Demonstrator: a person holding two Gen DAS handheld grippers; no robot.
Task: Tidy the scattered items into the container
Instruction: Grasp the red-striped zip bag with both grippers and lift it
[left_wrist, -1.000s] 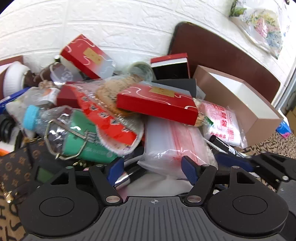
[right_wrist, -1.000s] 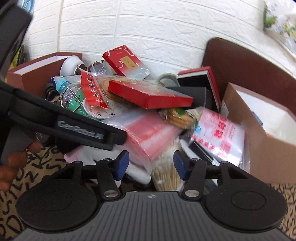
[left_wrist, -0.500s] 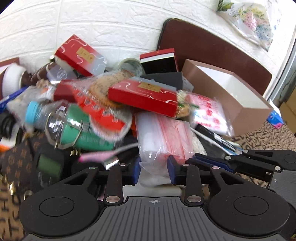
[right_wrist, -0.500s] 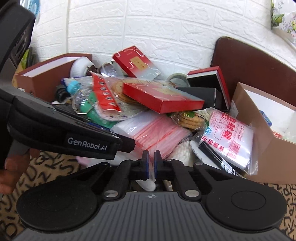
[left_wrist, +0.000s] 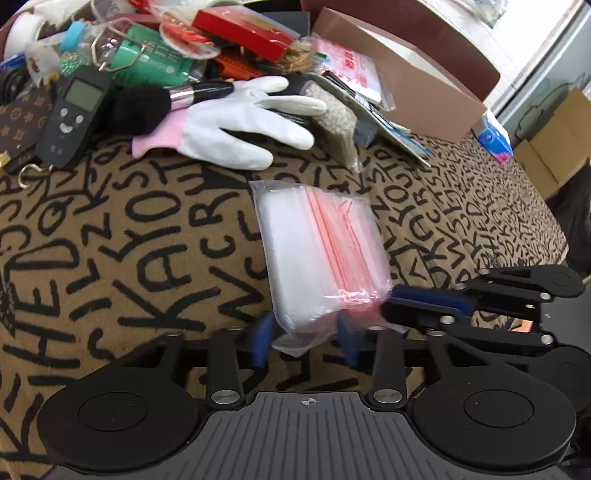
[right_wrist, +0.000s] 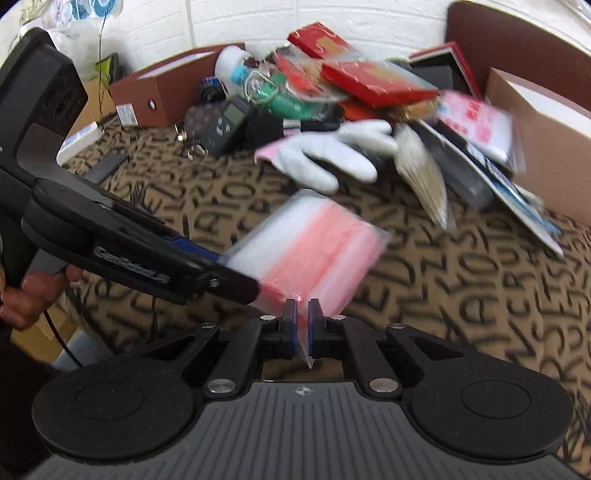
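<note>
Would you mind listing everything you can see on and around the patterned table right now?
Pack of zip bags: one, clear with pink strips, lifted clear of the pile, over bare cloth.
Glove: one, white with pink cuff, front of the pile.
Makeup brush: one, black, lying by the glove's cuff.
Hand scale: one, black with a grey screen, left of the pile.
Red flat boxes: at least two, atop the pile.
Green bottle: one, in the pile.
Open cardboard box: one, brown, right of the pile.
Tablecloth: tan with black letters.
Left gripper: jaws just reopened, straddling the pack's edge.
Right gripper: shut on the pack's corner.
</note>
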